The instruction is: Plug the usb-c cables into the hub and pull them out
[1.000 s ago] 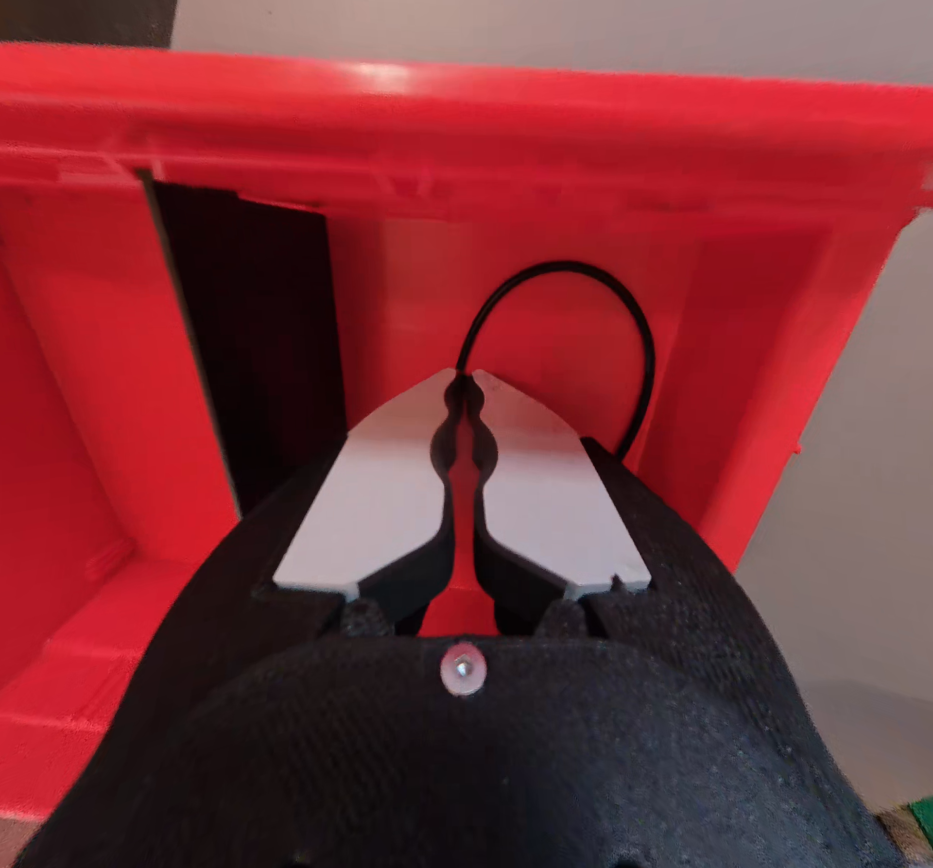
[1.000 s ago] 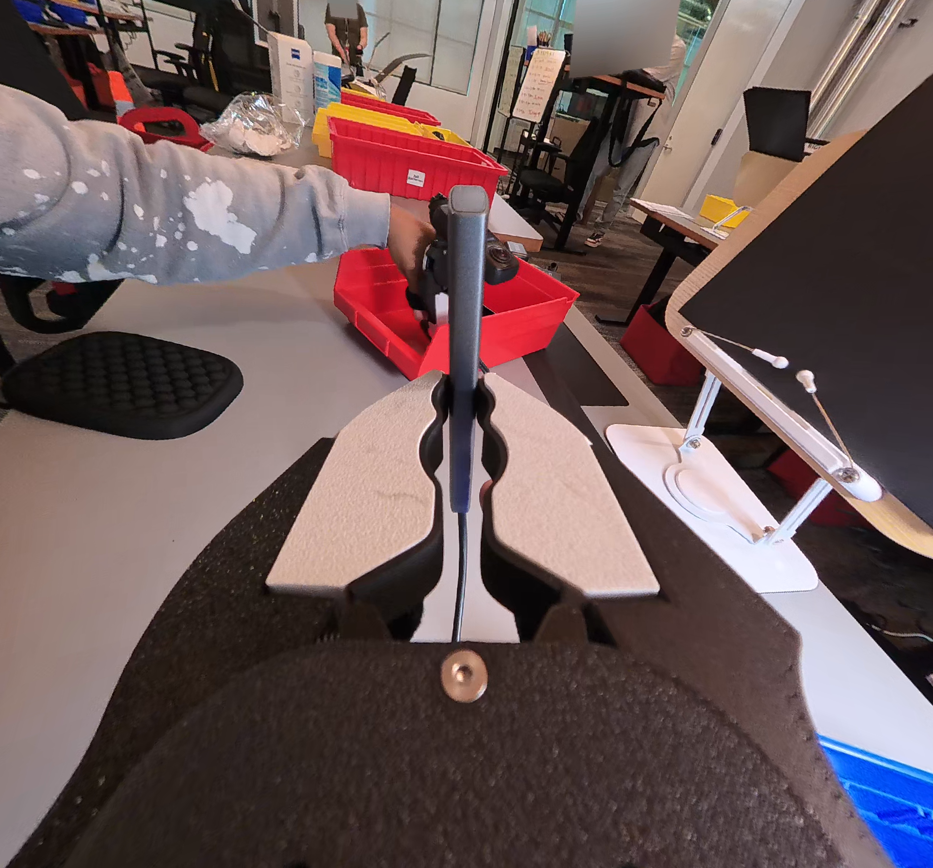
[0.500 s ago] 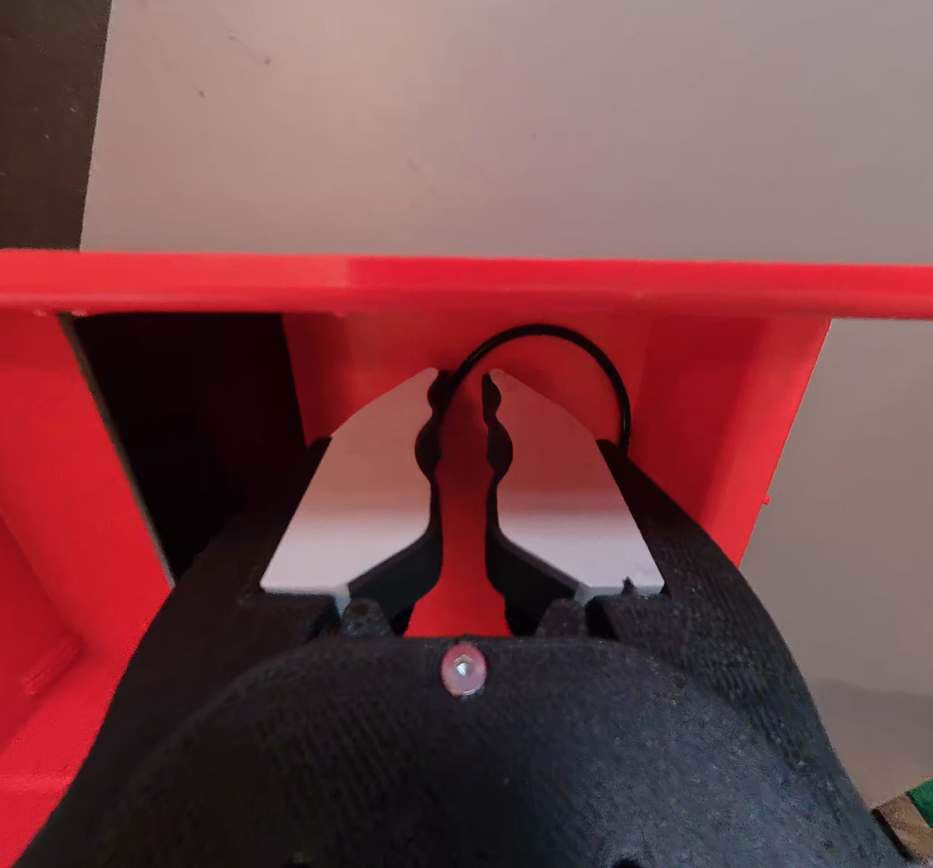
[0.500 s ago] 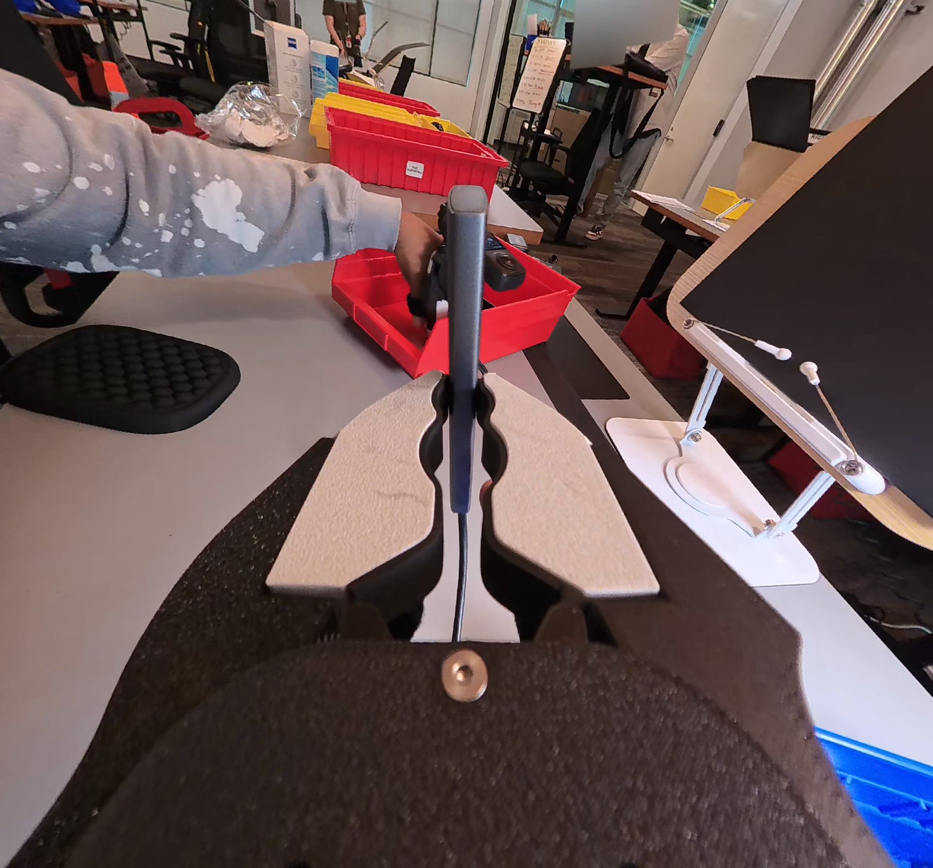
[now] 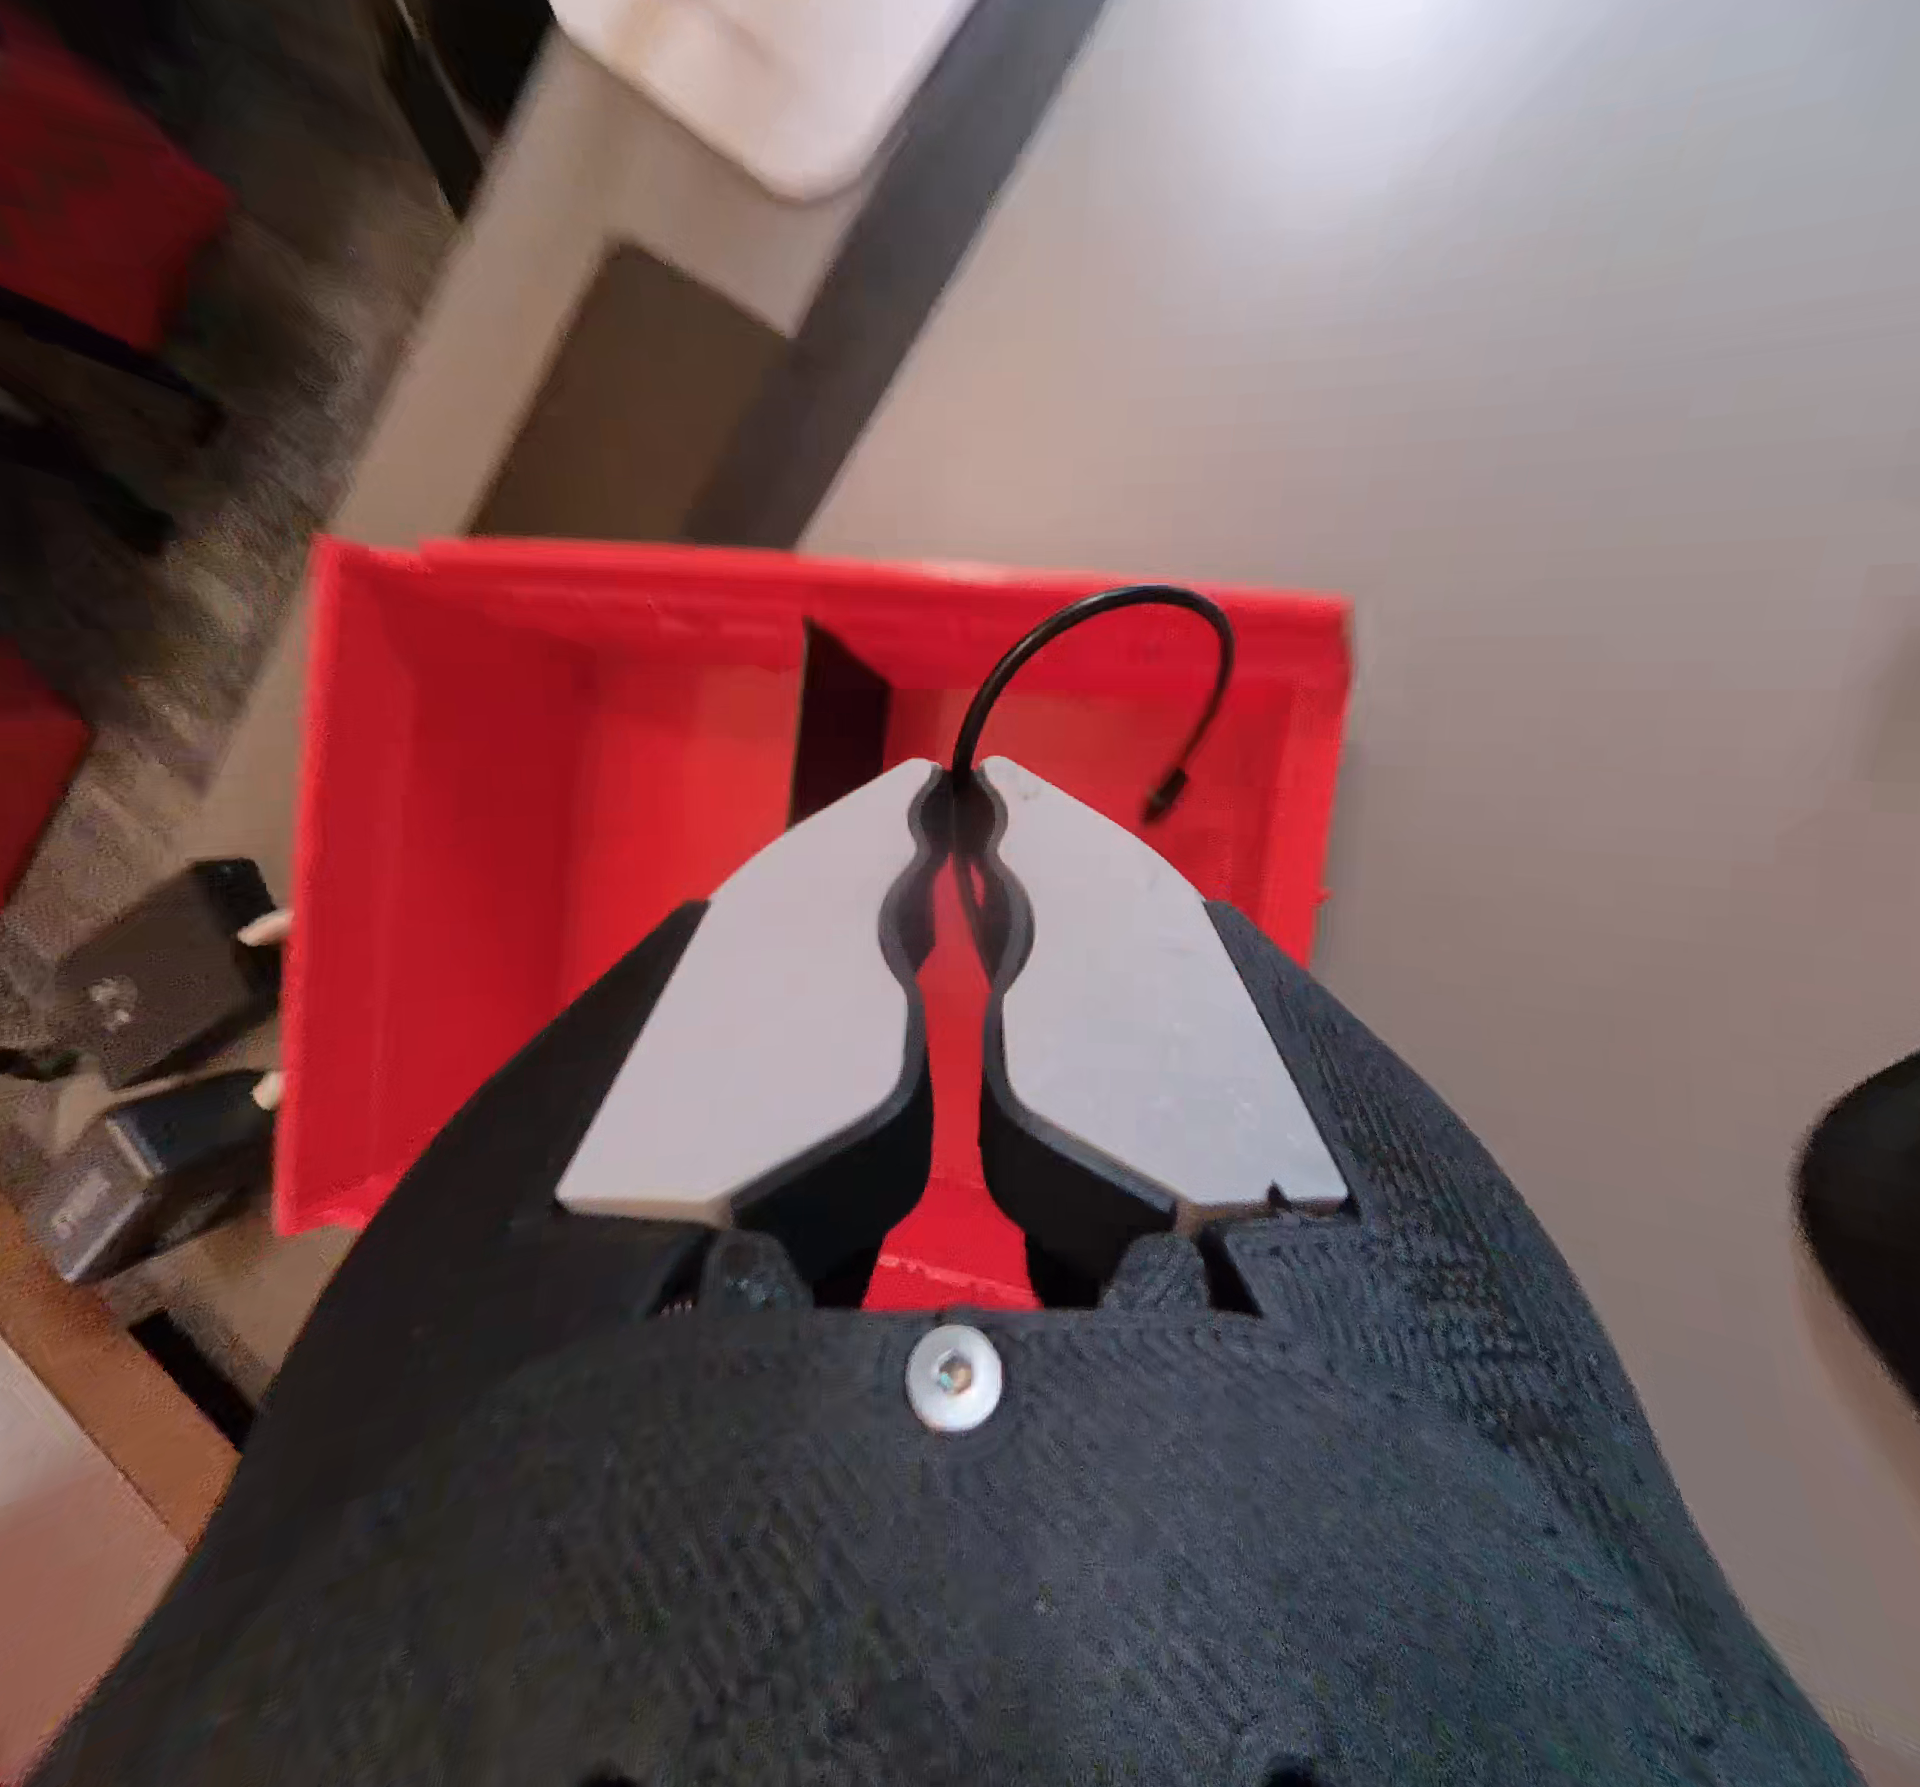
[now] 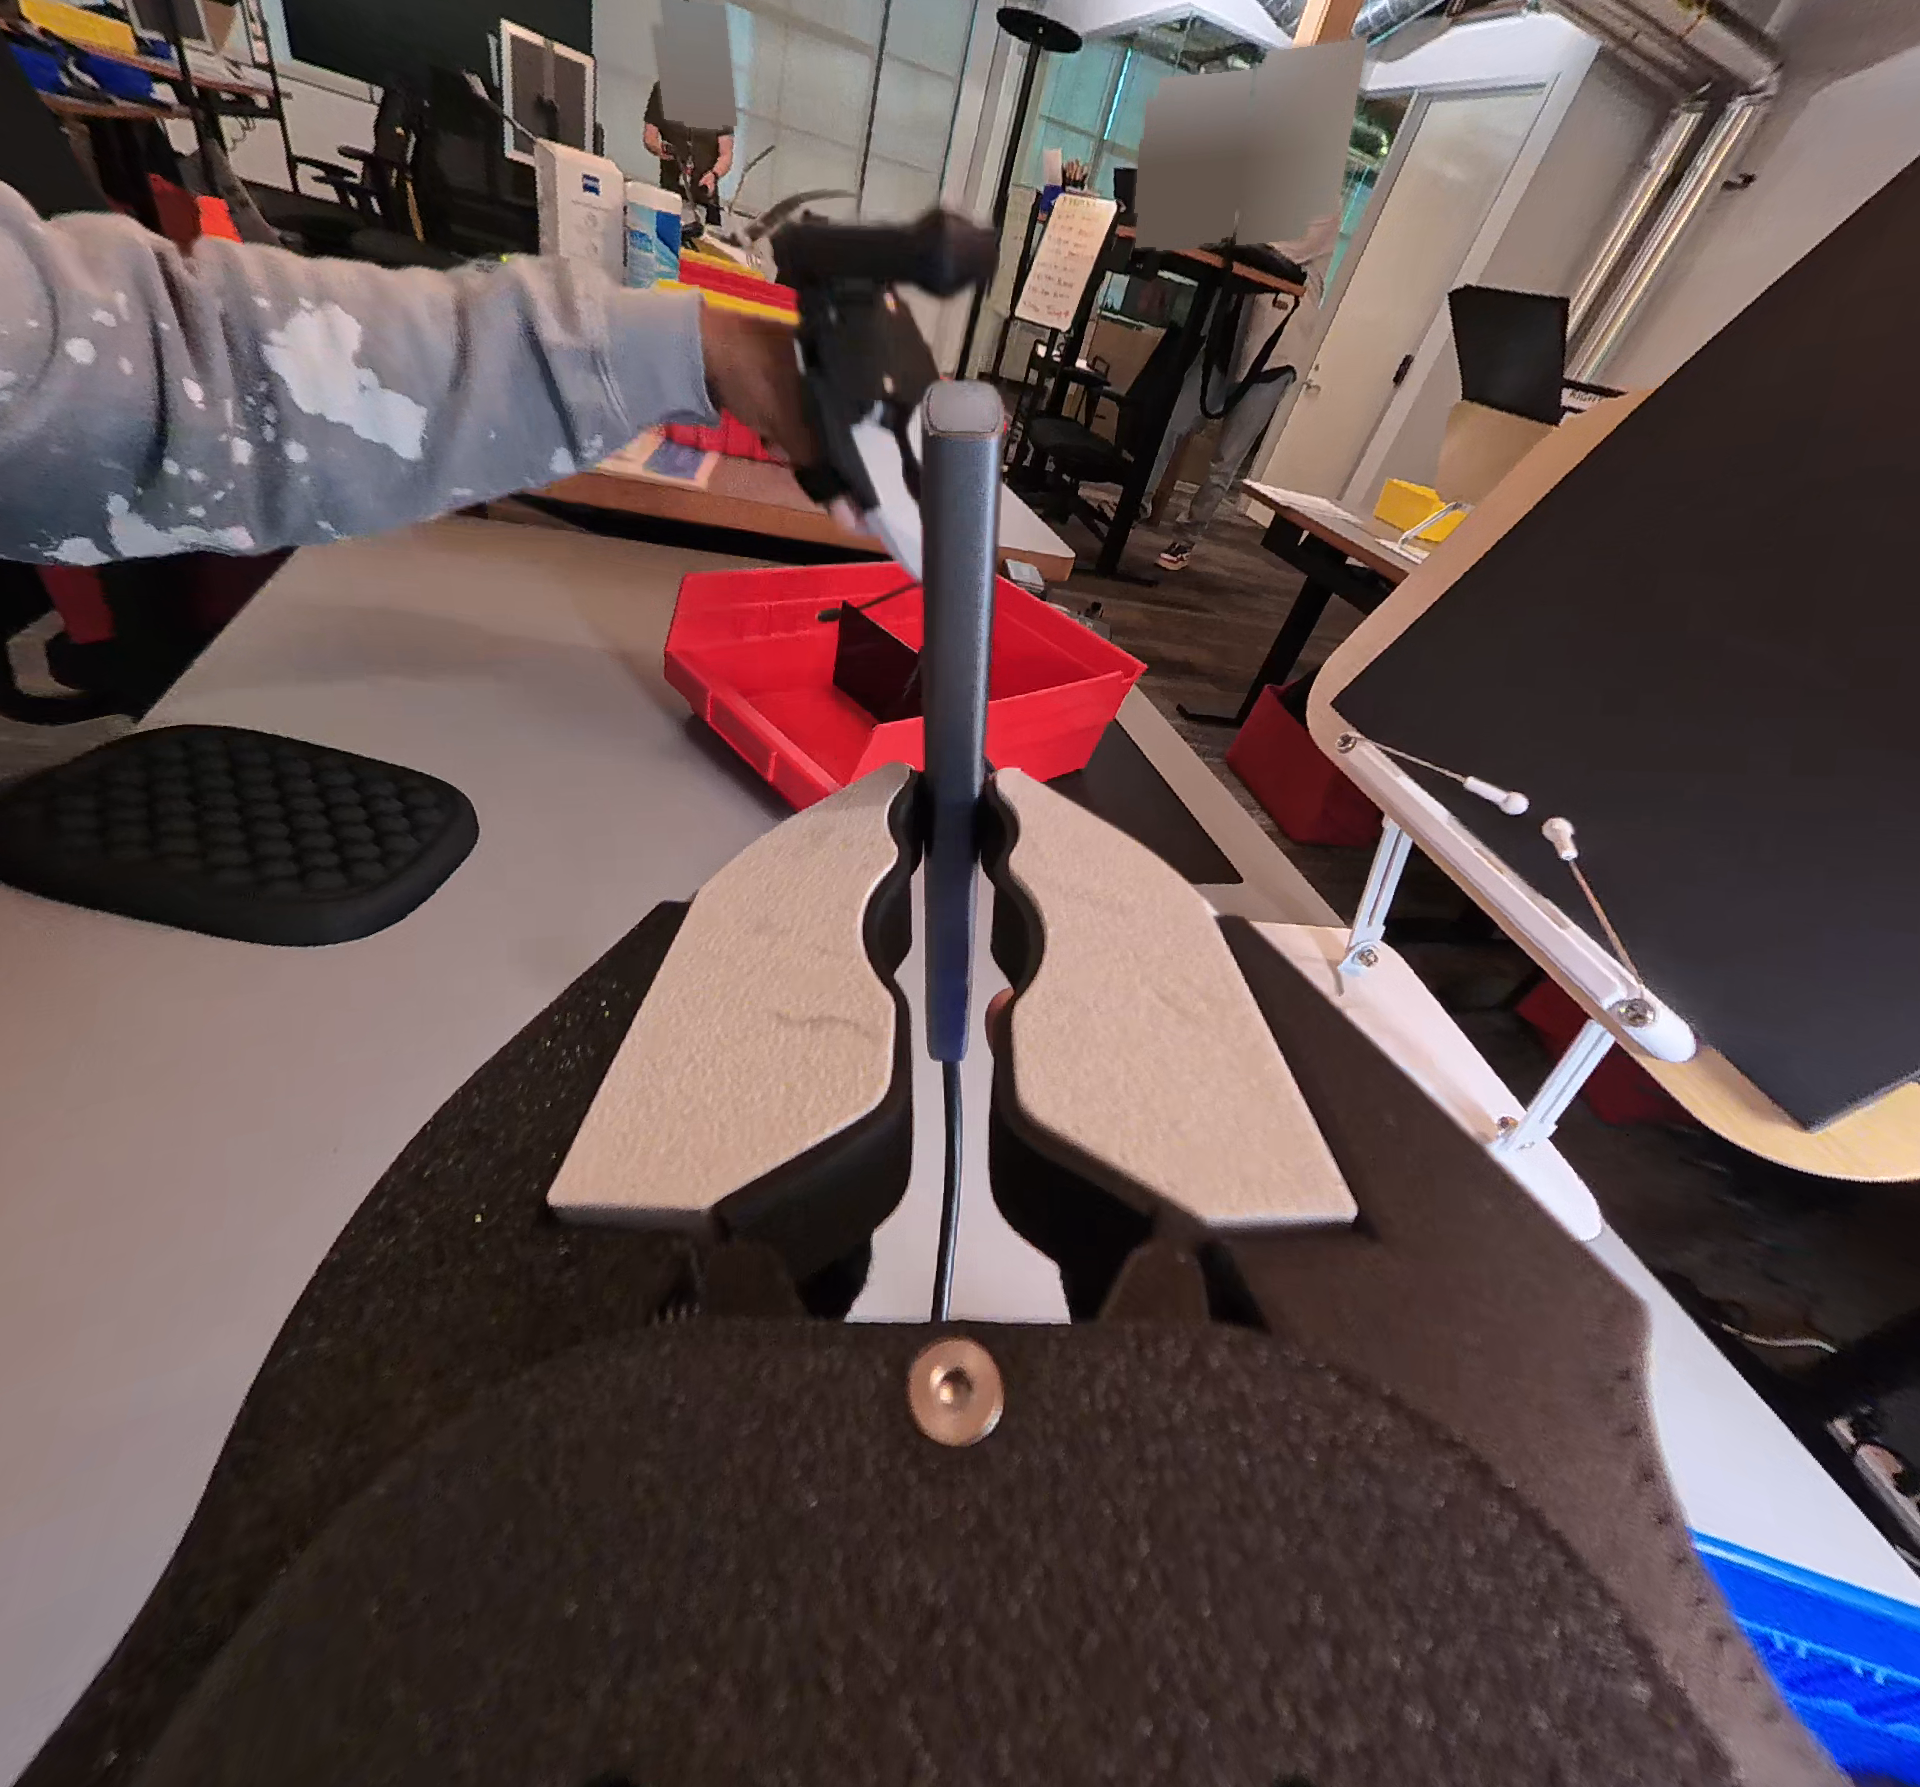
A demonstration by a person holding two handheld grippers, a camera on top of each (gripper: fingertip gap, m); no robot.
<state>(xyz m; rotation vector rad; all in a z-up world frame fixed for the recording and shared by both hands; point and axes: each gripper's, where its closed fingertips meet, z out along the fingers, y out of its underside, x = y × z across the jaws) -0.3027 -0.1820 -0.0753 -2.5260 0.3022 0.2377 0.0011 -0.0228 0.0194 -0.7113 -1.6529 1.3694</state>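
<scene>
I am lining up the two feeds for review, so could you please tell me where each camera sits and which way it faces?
Left wrist view: on the left claw, raised and tilted down at the red bin on the grey table; its fingers pinch a thin black cable.
Right wrist view: on the right claw, low over the table, facing across the room; it grips the grey hub, and the person's sleeve shows.
Shared: the red bin with its black divider, and the table.

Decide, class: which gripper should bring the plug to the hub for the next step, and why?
Left. The left gripper pinches the black cable, plug end dangling free above the red bin. The right gripper is clamped on the hub, upright.
</scene>
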